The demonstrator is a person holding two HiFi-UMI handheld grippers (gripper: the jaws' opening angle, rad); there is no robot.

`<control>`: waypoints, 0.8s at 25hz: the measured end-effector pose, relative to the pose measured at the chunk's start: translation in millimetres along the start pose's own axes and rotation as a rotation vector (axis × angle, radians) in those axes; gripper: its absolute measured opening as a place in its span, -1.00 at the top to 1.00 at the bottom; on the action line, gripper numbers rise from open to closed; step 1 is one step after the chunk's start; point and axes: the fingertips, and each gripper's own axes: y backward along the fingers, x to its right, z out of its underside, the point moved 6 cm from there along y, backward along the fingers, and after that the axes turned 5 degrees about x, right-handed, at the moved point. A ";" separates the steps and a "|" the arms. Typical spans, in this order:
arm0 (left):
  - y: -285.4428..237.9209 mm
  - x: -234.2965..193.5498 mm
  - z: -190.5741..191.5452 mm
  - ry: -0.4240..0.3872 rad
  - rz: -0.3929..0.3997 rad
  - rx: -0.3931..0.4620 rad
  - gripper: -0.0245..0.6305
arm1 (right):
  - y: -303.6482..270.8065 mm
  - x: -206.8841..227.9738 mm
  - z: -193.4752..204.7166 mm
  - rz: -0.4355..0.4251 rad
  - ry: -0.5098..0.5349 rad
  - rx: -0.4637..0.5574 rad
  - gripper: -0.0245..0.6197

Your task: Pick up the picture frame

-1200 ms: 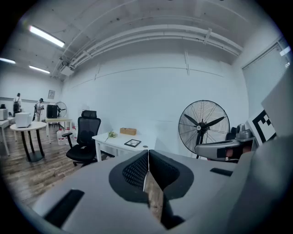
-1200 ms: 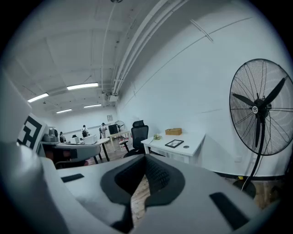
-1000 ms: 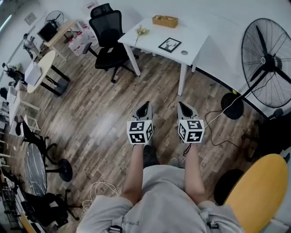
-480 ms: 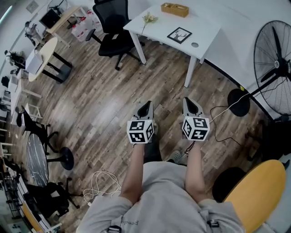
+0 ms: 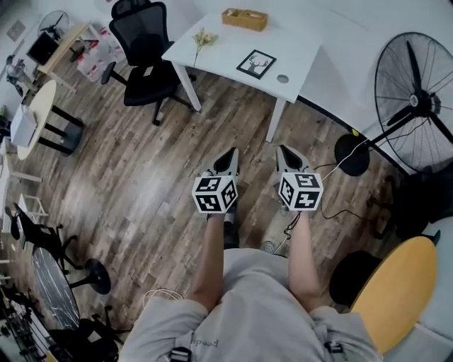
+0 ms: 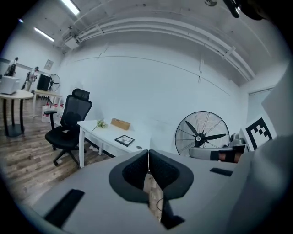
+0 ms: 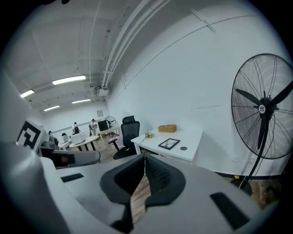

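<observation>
A black picture frame (image 5: 256,63) with a white deer print lies flat on the white table (image 5: 297,39) at the top of the head view. It also shows small in the left gripper view as the frame (image 6: 124,140) and in the right gripper view as the frame (image 7: 169,143). Both grippers are held out over the wooden floor, well short of the table. The left gripper (image 5: 231,155) is shut and empty. Beside it the right gripper (image 5: 283,151) is shut and empty too.
On the table stand a wooden box (image 5: 244,19), a flower sprig (image 5: 202,39) and a small round disc (image 5: 283,79). A black office chair (image 5: 145,60) stands left of it. A large floor fan (image 5: 414,99) is at the right, with a cable (image 5: 333,173) on the floor.
Both grippers have moved forward across the floor toward the white table, which now lies nearer and more to the left in the head view. Jaws stay shut.
</observation>
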 end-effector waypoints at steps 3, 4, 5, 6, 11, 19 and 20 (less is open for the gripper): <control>-23.6 -23.7 -21.7 -0.023 0.010 -0.001 0.85 | -20.4 1.8 -13.1 0.051 0.014 -0.002 0.85; -30.0 -32.1 -28.4 -0.032 0.011 0.000 0.85 | -28.2 1.0 -16.3 0.059 0.018 -0.003 0.85; -36.0 -40.2 -34.7 -0.042 0.015 0.001 0.85 | -36.2 0.0 -18.7 0.065 0.023 -0.006 0.85; -41.5 -48.0 -40.4 -0.051 0.023 0.002 0.85 | -43.9 -0.4 -20.4 0.073 0.028 -0.013 0.85; -59.6 -89.0 -59.3 -0.092 0.047 -0.011 0.85 | -79.0 -2.1 -24.6 0.129 0.023 -0.036 0.85; -66.6 -161.2 -81.9 -0.164 0.066 -0.048 0.85 | -131.1 -18.8 -20.5 0.143 0.025 -0.051 0.85; -66.7 -170.6 -84.6 -0.157 0.060 -0.050 0.84 | -137.2 -20.6 -19.8 0.144 0.018 -0.053 0.85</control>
